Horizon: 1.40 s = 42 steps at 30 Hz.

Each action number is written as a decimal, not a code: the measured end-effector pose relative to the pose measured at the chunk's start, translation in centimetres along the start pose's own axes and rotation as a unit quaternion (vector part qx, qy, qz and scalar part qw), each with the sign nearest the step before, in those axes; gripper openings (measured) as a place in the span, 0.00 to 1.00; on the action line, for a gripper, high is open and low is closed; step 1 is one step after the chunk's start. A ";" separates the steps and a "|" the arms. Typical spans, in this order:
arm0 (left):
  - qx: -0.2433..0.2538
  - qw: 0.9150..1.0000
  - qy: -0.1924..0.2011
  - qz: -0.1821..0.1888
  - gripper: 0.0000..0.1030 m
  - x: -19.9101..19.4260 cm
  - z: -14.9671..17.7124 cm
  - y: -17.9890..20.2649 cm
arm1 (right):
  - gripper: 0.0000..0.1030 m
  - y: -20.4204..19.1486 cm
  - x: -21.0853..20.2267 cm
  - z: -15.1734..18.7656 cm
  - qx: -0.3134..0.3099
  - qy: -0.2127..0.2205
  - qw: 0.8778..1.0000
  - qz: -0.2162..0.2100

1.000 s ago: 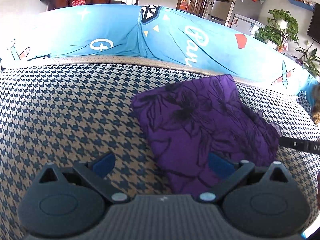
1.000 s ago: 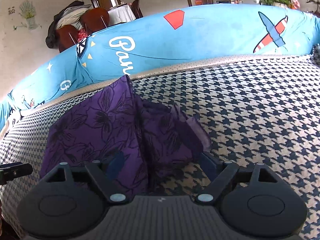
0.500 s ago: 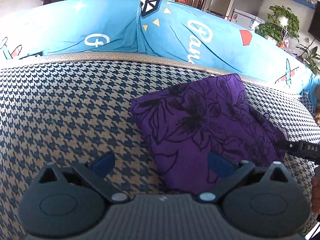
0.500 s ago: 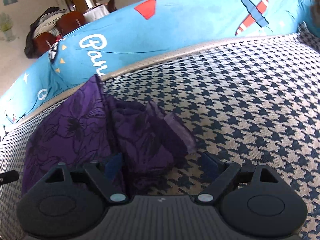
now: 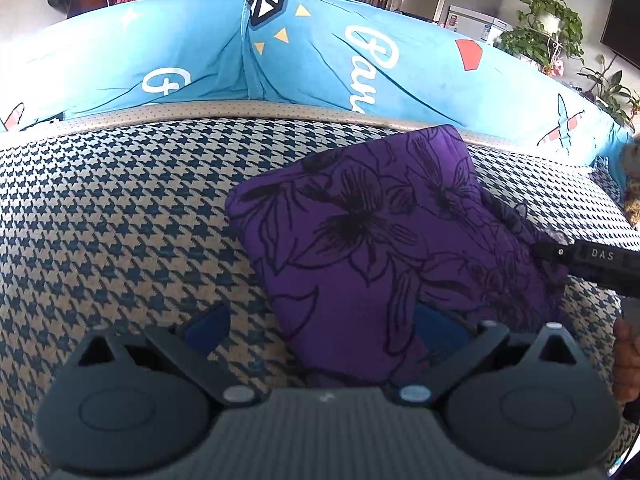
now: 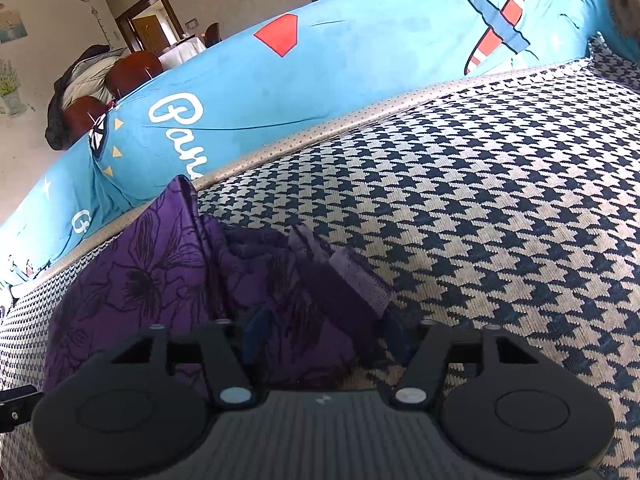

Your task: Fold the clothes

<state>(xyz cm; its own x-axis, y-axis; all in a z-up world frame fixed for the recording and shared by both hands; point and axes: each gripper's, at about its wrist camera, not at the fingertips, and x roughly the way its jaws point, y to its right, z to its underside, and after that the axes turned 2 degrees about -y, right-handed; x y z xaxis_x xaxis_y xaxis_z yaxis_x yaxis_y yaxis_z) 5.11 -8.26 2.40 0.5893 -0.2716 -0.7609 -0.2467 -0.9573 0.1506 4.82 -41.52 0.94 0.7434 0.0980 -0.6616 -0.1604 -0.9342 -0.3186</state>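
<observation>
the purple cloth (image 5: 384, 240) is lying folded small on the checked sofa seat (image 5: 120, 220), near its back edge. the right gripper (image 6: 324, 336) has just been closing around the loose end, pads not clearly pressing yet. the left gripper (image 5: 320, 324) is staying wide over the near edge. one more fold looks left.
</observation>
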 end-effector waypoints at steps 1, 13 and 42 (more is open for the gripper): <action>0.001 1.000 0.000 0.001 1.00 0.0 0.0 0.0 | 0.42 0.0 -0.1 0.0 0.000 0.002 1.000 -0.007; 0.009 1.000 0.000 -0.003 1.00 0.0 0.2 0.2 | 0.12 -5.7 -2.6 1.9 -0.209 0.056 0.976 -0.023; -0.001 1.000 -0.003 0.001 1.00 0.2 0.2 0.0 | 0.36 -1.4 -4.6 -1.2 -0.073 0.106 0.990 0.053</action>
<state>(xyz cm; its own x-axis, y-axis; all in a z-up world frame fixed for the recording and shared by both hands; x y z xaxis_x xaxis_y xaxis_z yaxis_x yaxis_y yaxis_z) 5.09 -8.33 2.15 0.5839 -0.2726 -0.7647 -0.2464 -0.9570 0.1530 2.43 -41.03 5.21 0.8500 -0.0626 -0.5230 -0.1598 -0.9768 -0.1429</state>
